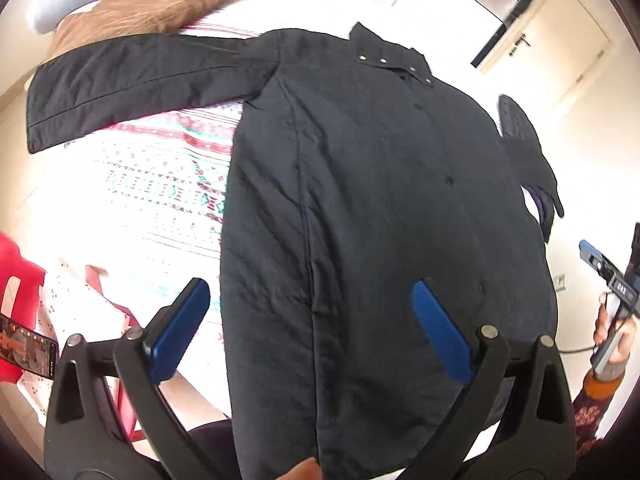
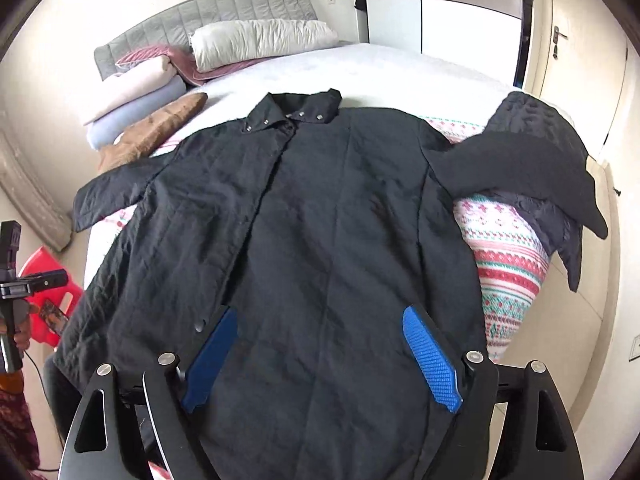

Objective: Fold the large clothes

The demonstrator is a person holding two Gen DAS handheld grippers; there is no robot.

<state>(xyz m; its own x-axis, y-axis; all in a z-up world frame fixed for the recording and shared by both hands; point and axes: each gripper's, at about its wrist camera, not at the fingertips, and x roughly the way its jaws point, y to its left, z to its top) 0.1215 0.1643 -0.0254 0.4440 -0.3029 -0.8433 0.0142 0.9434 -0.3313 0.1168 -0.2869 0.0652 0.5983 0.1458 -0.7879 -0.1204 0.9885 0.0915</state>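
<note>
- Coat [image 2: 304, 220]: black, quilted, lies flat w/ front side up on the bed [image 2: 400, 68], collar [image 2: 298, 110] toward the headboard [image 2: 208, 12], hem at the near edge of the bed.
- One sleeve [image 1: 132, 84] is stretched out straight to the side, over the patterned blanket [image 1: 160, 168]; other sleeve [image 2: 532, 160] lies crumpled at the opposite bed edge and partly hangs down.
- Snap buttons [image 2: 292, 118] on the collar are shiny; front placket is closed.
- Left gripper [image 1: 312, 320]: jaws stand wide apart, blue pads [image 1: 440, 332] above the lower part of the coat, nothing clamped between them. One pad is over the coat, other pad is beside its edge, over the blanket.
- Right gripper [image 2: 320, 348]: jaws also wide, both blue pads over the lower front of the coat, no cloth pinched. Whether the pads touch the fabric I cannot tell.
- In the left wrist view the right gripper shows at the right border, held by a hand [image 1: 612, 336].
- Folded bedding [image 2: 136, 96], a brown pillow [image 2: 156, 128] & a light pillow [image 2: 260, 40] are near the headboard, apart from the coat.
- Red plastic stool [image 2: 48, 280] stands beside the bed, w/ a phone [image 2: 54, 316] on it.
</note>
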